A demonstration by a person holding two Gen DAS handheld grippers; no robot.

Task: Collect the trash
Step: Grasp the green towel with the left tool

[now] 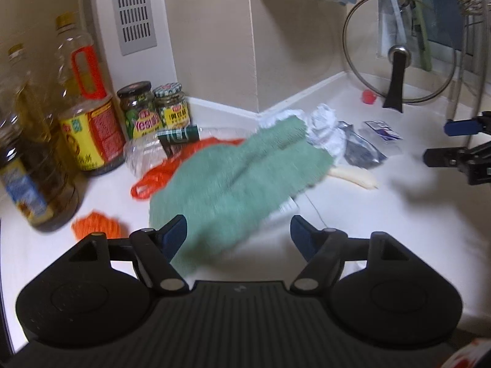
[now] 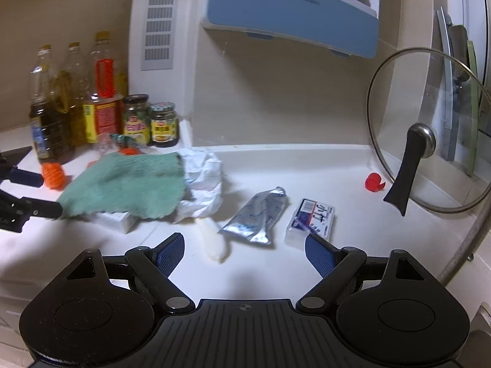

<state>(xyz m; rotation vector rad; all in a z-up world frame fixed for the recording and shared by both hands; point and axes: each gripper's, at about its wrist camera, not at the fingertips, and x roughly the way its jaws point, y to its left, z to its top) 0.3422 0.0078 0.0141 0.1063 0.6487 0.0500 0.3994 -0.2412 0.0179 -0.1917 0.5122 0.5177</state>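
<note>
The left gripper (image 1: 238, 231) is spread above the white counter (image 1: 353, 214), a green woven cloth (image 1: 236, 178) lying loose just ahead. The right gripper (image 2: 245, 250), spread and empty, alone shows the crumpled silver foil pouch (image 2: 260, 214) and small white-and-blue packet (image 2: 311, 219) clearly, well apart from the red cap (image 2: 374, 181).

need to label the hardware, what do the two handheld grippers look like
Both match: the left gripper and right gripper have black linkage arms on rounded black housings, a ribbed dark grey centre plate, and blue textured finger pads. No cables or sleeves show.
</note>
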